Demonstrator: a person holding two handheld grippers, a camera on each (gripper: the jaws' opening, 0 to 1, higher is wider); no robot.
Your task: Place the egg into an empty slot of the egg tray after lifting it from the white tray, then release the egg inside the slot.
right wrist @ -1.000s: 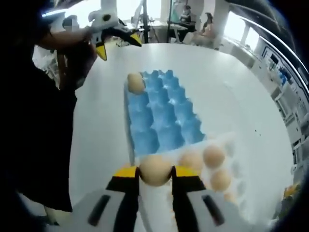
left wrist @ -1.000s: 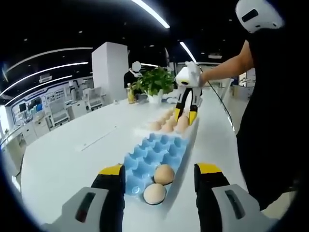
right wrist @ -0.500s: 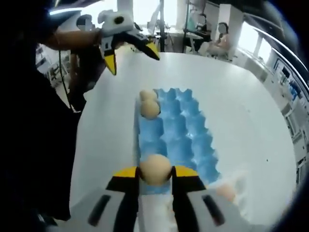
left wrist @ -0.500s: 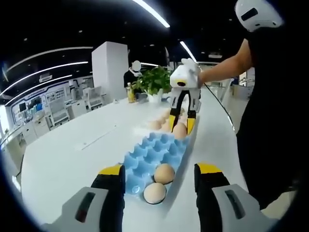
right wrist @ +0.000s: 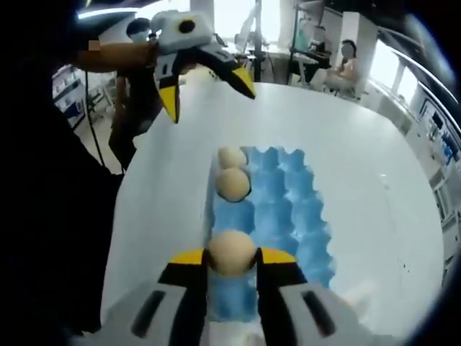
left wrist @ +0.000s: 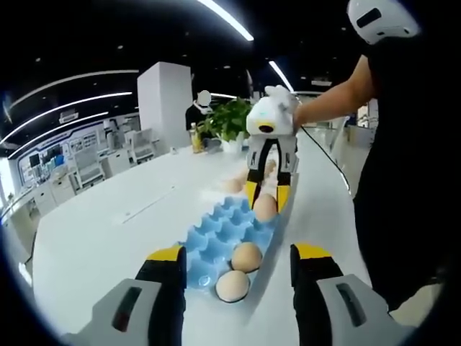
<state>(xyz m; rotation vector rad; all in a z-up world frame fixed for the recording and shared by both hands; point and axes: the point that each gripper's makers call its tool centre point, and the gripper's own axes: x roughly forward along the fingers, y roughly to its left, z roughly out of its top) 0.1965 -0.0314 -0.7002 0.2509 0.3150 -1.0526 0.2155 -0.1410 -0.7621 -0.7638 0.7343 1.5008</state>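
Gripping an egg between its yellow-tipped jaws, the right gripper hangs over the near end of the blue egg tray in the right gripper view, the egg held above the tray's left-hand column. Two more eggs sit in slots farther up that same column, one just behind the other. Beyond them, at the tray's far end, the left gripper hovers above the white surface with its jaws spread wide and nothing between them, held by a person's hand. People sit at desks in the bright office background.

From the left gripper view, the left gripper's own jaws rise wide apart at the bottom, either side of the tray's near end, where the two seated eggs lie in adjoining slots. Farther along the tray, the right gripper points down with the held egg over a slot near the far end. More eggs rest on the white tray just behind. A potted green plant stands farther back on the surface.
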